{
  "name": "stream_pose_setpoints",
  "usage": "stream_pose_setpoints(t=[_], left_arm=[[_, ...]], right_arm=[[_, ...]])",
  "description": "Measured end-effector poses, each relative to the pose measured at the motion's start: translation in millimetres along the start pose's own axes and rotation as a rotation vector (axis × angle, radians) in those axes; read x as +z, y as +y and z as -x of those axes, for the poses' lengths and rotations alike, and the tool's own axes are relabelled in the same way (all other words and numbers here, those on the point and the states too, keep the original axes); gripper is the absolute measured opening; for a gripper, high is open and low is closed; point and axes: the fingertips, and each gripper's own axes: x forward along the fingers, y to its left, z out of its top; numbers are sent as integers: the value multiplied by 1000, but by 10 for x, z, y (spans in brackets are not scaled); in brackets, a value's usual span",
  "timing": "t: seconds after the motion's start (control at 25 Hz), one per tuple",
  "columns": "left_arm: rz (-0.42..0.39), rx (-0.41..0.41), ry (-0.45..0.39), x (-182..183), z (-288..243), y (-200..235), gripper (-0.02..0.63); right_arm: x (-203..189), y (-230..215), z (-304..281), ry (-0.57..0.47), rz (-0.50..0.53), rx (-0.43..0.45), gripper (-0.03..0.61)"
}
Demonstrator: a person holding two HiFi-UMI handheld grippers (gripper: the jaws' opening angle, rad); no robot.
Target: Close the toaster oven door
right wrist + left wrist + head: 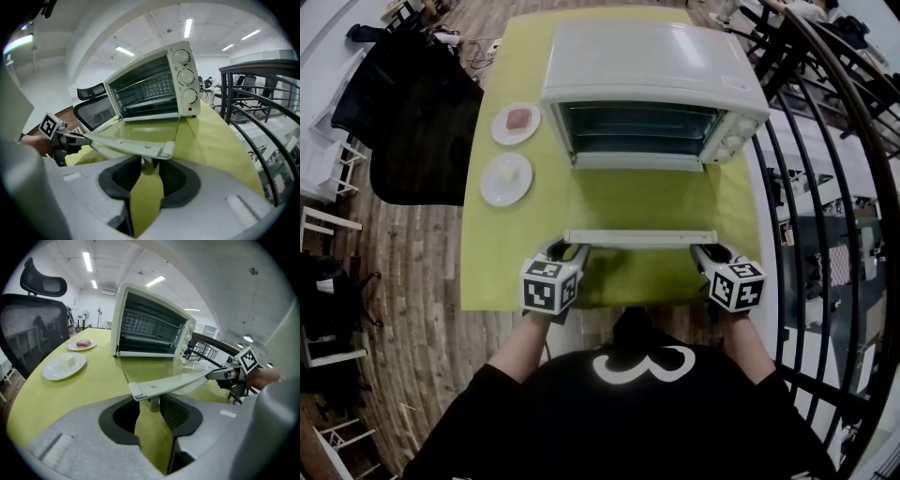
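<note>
Two grippers, one door; entries by view.

Head view: toaster oven (pixel 652 70) is sitting at the far end of the green tablecloth (pixel 487 244). Its door (pixel 642 202) is lying fully open and flat toward the person, w/ the handle (pixel 640 238) along the near edge. The left gripper (pixel 567 251) is meeting the handle's left end, the right gripper (pixel 710 251) its right end. Far plate (pixel 516 123) w/ a pink piece and near plate (pixel 506 178) w/ a white piece are resting left of the oven. Railing (pixel 825 187) is running along the right.

Left gripper view: jaws are standing part-closed around the left post (pixel 153 405) under the handle bar, pads appearing to be pressing it on both sides.

Right gripper view: same, mirrored. Jaws are clamping the right post (pixel 149 165). Three knobs (pixel 185 75) are facing the camera.

Step in hand (judgement): door is about to be lifted, closing not yet begun. To be doing it well:
- raising both ends evenly, so the door isn't twisting
- swinging in an arc about the hinge at the oven's base, not shoving straight in, lest the oven be sliding on the cloth
- keeping hold on the posts until the door is nearing upright

View vs. view: only the head view is showing both ends and the door's whole span at once. Only the gripper views are showing the posts btwn the pads. Both plates are showing in the left gripper view, neither in the right.
</note>
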Motion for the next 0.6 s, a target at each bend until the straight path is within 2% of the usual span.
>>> stream_pose_setpoints(t=[0.6], left_arm=[[-16, -4, -26, 337, 211, -54, 141]], right_arm=[[320, 101, 235, -69, -4, -4, 121]])
